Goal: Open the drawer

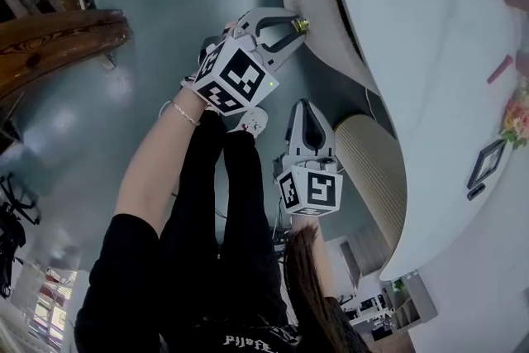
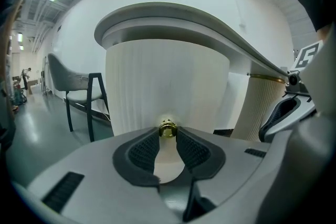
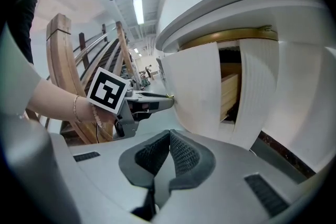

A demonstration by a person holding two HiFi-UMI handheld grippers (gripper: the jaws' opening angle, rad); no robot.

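A curved white ribbed drawer front [image 1: 318,8] stands pulled out from under the white desk top [image 1: 430,70]. Its small gold knob [image 1: 302,25] sits between the tips of my left gripper [image 1: 297,22], which is shut on it. In the left gripper view the knob [image 2: 167,129] is pinched at the tips of the left gripper [image 2: 168,131], with the drawer front [image 2: 168,81] right behind. My right gripper [image 1: 305,105] hangs below the drawer, shut and holding nothing. In the right gripper view the right gripper [image 3: 169,135] is closed, and the drawer's wooden side [image 3: 229,93] shows in the gap.
A ribbed cream pillar [image 1: 376,174] supports the desk beside my right gripper. A dark wooden stair rail [image 1: 58,37] lies at the left. A grey chair [image 2: 79,86] stands left of the drawer. The person's legs [image 1: 223,202] are below the grippers on the grey floor.
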